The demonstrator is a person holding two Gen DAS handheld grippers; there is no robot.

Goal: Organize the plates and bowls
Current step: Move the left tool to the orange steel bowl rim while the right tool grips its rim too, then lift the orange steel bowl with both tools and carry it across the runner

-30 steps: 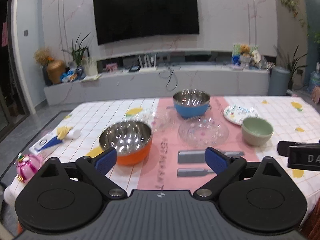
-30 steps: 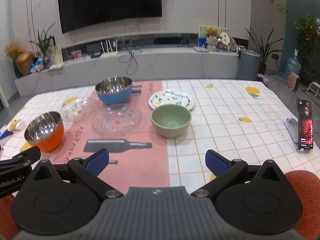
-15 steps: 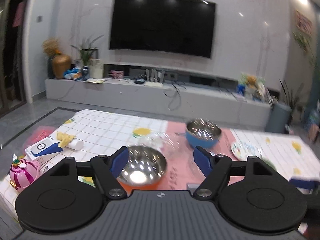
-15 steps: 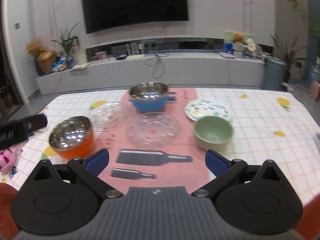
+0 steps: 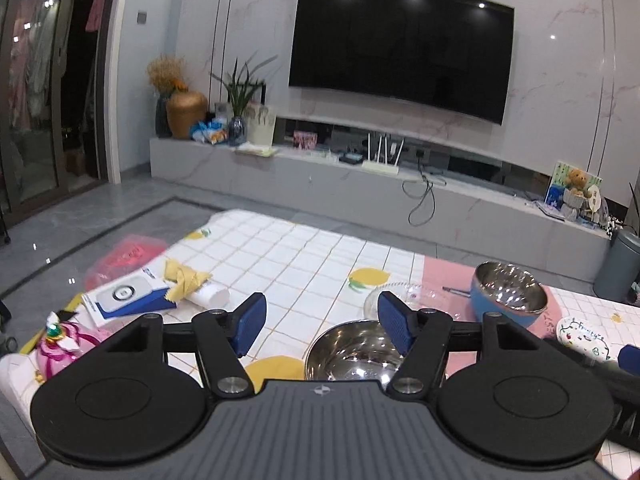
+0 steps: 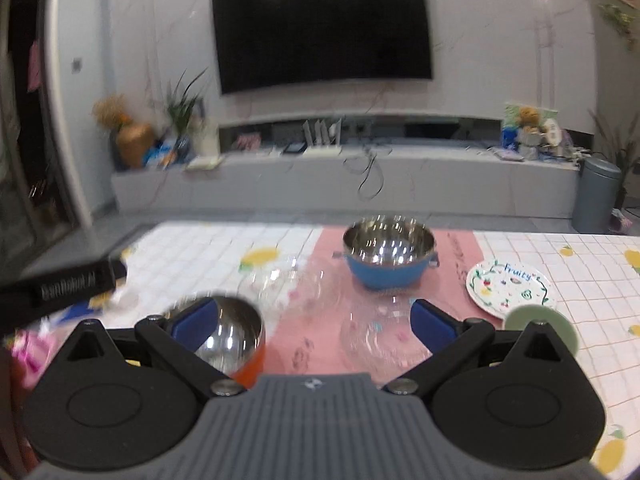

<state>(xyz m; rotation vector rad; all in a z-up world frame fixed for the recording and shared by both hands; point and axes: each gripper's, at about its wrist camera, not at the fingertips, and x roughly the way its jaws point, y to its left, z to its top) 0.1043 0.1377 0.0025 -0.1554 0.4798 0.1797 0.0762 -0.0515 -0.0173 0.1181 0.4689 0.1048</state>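
My left gripper (image 5: pixel 320 326) is open and empty, low over the table, with the steel-lined orange bowl (image 5: pixel 352 354) just under its right finger. My right gripper (image 6: pixel 314 320) is open and empty. Its left finger hides part of the orange bowl (image 6: pixel 236 340) and its right finger is over the clear glass plate (image 6: pixel 380 340). The blue bowl (image 6: pixel 390 256) stands behind. The white "Fruity" plate (image 6: pixel 510 286) and the green bowl (image 6: pixel 538 320) are to the right. A clear glass bowl (image 6: pixel 280 280) sits left of the blue bowl.
A pink toy (image 5: pixel 68 344), a blue-and-white box (image 5: pixel 124 296) and a yellow wrapper (image 5: pixel 186 280) lie at the table's left edge. The left gripper's body (image 6: pixel 60 290) crosses the right wrist view's left side. A TV wall and low cabinet stand beyond.
Both grippers have moved left and forward over the table. The orange bowl is now right under the left gripper's fingers, and the left jaws have narrowed a little.
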